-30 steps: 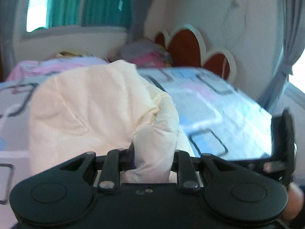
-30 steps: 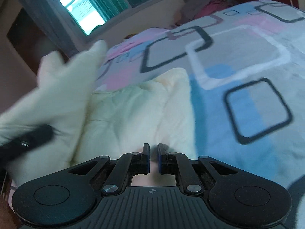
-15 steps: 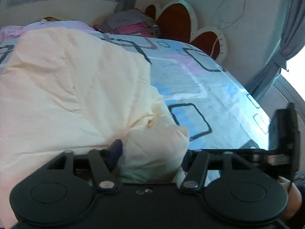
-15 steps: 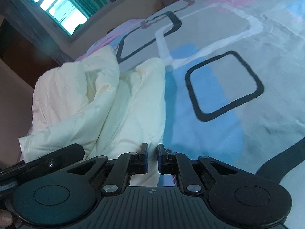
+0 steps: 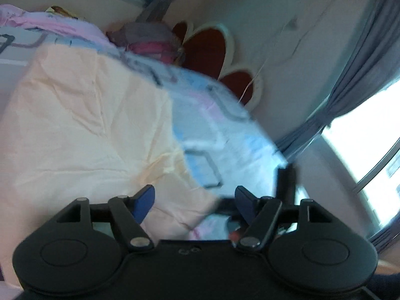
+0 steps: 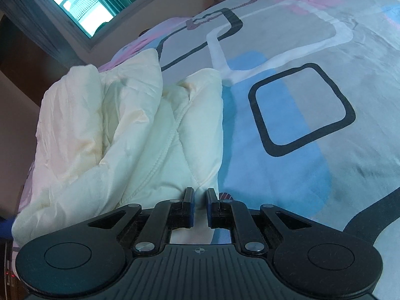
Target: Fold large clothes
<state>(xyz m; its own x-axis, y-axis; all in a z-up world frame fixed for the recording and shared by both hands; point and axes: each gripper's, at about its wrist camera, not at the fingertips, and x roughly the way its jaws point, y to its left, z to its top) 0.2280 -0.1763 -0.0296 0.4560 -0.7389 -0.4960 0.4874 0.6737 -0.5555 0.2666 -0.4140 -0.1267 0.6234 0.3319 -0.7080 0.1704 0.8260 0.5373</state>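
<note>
the cream quilted padded garment (image 6: 130,135) lies doubled over on the bed's patterned sheet of grey, blue and pink squares (image 6: 312,105), near the bed's left edge in the right wrist view, its upper layer puffed and loosely creased. the left gripper (image 5: 195,197) stands with its blue-padded fingers (image 5: 142,201) spread wide and nothing between them, just above the cream cloth; that view is blurred, so contact with the cloth cannot be told. the right gripper (image 6: 200,207) has its jaws drawn narrow, with a fold of the garment's near corner between the pads, seemingly pinched.

the step in hand looks like setting down one fold and preparing the next. to do it well, the person would likely keep the right pinch steady as an anchor while the left seeks a new grip on the garment's free edge, well away from the thick bunched part. the padding is springy and will probably bulge open, so pressing the crease flat before lifting again should help. edges should be matched before letting go.
</note>
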